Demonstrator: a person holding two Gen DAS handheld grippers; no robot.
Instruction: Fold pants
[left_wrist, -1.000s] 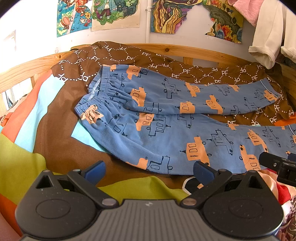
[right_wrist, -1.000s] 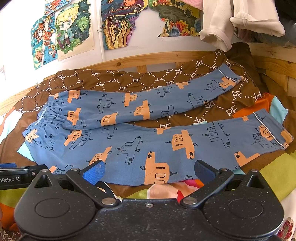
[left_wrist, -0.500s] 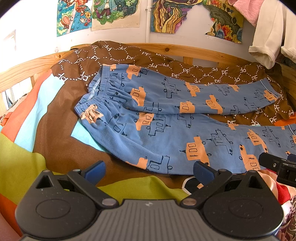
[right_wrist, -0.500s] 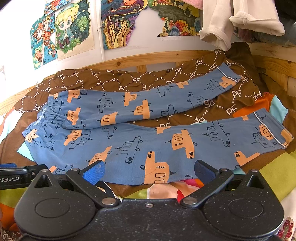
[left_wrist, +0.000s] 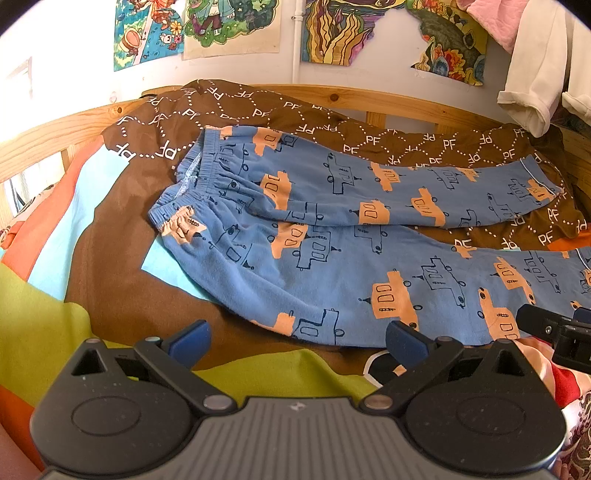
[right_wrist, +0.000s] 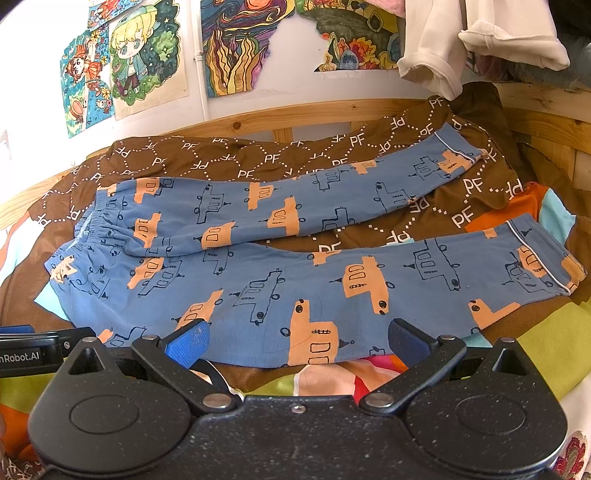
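Two claws spread: left claw (left_wrist: 297, 341), right claw (right_wrist: 297, 341) | soft fleecy pants (right_wrist: 295, 288) flat, legs splayed

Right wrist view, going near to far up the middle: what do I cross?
Open right gripper → near leg of the blue boat-print pants → strip of brown PF-lettered blanket → far pants leg → more brown blanket → wooden bed rail → white wall with drawings.

Pants (left_wrist: 332, 258) of soft matt blue fleece-like cloth, blanket (left_wrist: 122, 291) of matt napped fabric, bed frame (left_wrist: 406, 107) of pale knotty wood, left gripper (left_wrist: 297, 341) and right gripper (right_wrist: 297, 341) of speckled matt black plastic, wall drawings (right_wrist: 147, 55) on paper.
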